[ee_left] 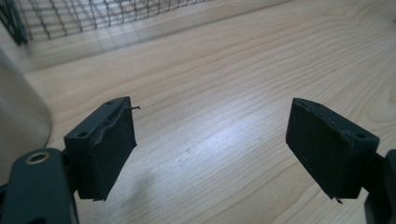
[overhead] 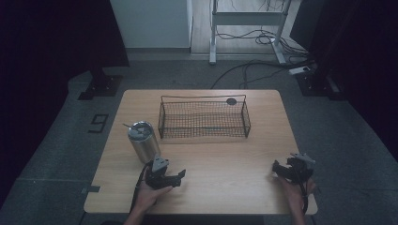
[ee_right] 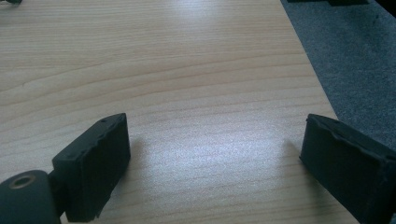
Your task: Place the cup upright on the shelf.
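My left gripper [overhead: 180, 174] rests low on the wooden table [overhead: 225, 164] just in front of the steel tumbler [overhead: 143, 141], its jaws spread wide with nothing between them; I judge it waits here because the tumbler is the nearest thing to take — in the left gripper view its pale wall [ee_left: 21, 116] stands just beside my left jaw, not touching it. My right gripper [overhead: 278, 168] lies near the right edge of the table, well apart from everything; its jaws are also wide apart and hold nothing, and between them I see only bare wood [ee_right: 210, 154] and the grey floor [ee_right: 345, 56] past the edge.

The tumbler stands upright near the left side of the table, a lid on top with a thin straw or stick rising from it — I cannot tell which. Behind it, to the right, sits a black wire basket [overhead: 204, 119]; it looks empty, and its near corner is close to the tumbler. I think the basket wall could hinder a grasp from the right; from the front the way is free.
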